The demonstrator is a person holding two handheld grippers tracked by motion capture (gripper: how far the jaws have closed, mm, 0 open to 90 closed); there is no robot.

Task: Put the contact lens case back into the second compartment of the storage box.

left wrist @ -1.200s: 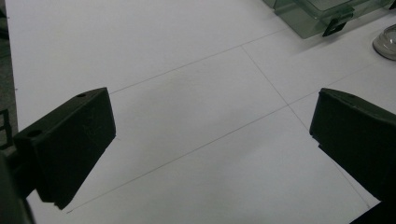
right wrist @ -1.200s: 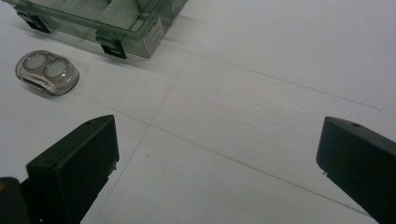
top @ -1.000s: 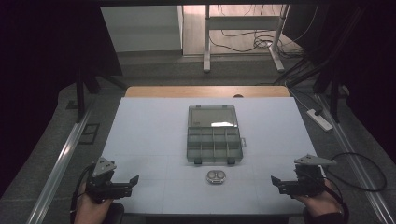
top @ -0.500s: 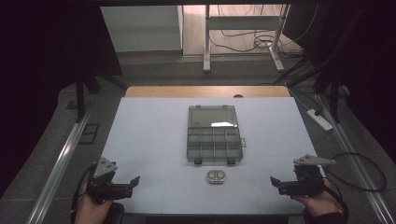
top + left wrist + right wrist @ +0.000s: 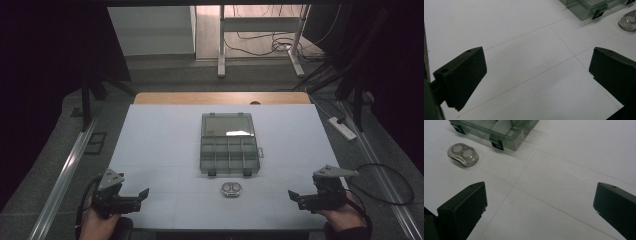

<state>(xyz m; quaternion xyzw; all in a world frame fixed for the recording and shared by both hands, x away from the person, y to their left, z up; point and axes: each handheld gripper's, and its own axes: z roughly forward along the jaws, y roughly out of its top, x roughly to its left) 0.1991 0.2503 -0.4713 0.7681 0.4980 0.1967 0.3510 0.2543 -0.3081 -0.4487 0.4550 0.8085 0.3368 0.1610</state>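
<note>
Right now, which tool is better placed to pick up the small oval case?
Roughly even; right tool slightly, since the oval case lies right of centre. Left tool sits farther off. Both open, empty.

Smoky-green organizer box, white table, prob. clear-grey case

Translucent smoky glossy plastic compartment box, small glossy clear-topped case just beside the box, matt white smooth worktop, matt black tool jaws
</note>
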